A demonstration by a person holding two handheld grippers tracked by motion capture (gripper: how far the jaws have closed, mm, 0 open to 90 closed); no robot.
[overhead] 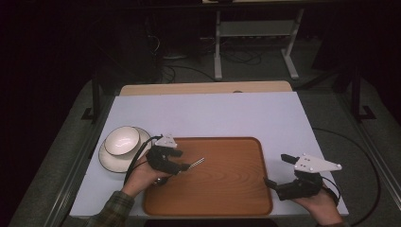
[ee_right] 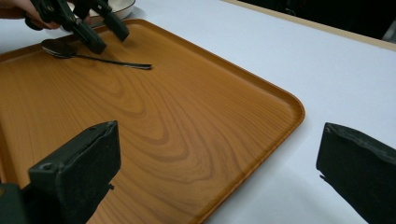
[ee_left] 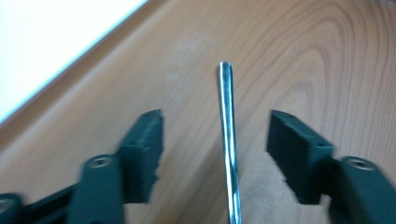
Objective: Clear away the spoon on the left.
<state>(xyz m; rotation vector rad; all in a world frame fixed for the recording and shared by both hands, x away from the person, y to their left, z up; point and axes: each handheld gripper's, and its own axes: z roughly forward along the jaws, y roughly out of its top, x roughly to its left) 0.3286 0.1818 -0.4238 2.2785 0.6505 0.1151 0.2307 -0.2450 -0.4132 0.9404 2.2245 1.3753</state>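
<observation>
One white table (overhead: 213,113) carries everything here; on its near half lies a wooden tray (overhead: 222,189), grain showing, its long side running from nine to three o'clock in the high view. At about nine o'clock of the tray, just off its left rim, a cream plate (overhead: 106,161) sits on the table with a white bowl (overhead: 122,141) standing on it. The right gripper (overhead: 276,171) hangs at the tray's four o'clock corner, held in the person's right hand (overhead: 321,203); its jaws stand wide apart with nothing between them — in the right gripper view one jaw is over the tray's wood and the other over the white table. The left gripper (overhead: 182,166) sits over the tray's left part, near nine o'clock, held by the left hand (overhead: 142,177) in a plaid sleeve; its jaws are spread, and neither pad touches anything. Between them, in the left gripper view, runs the thin metal handle of a spoon (ee_left: 227,140), pointing towards twelve o'clock and clear of both pads; the spoon lies flat on the tray — its bowl end towards the tray's left rim, its handle tip towards the middle, as the right gripper view shows.
</observation>
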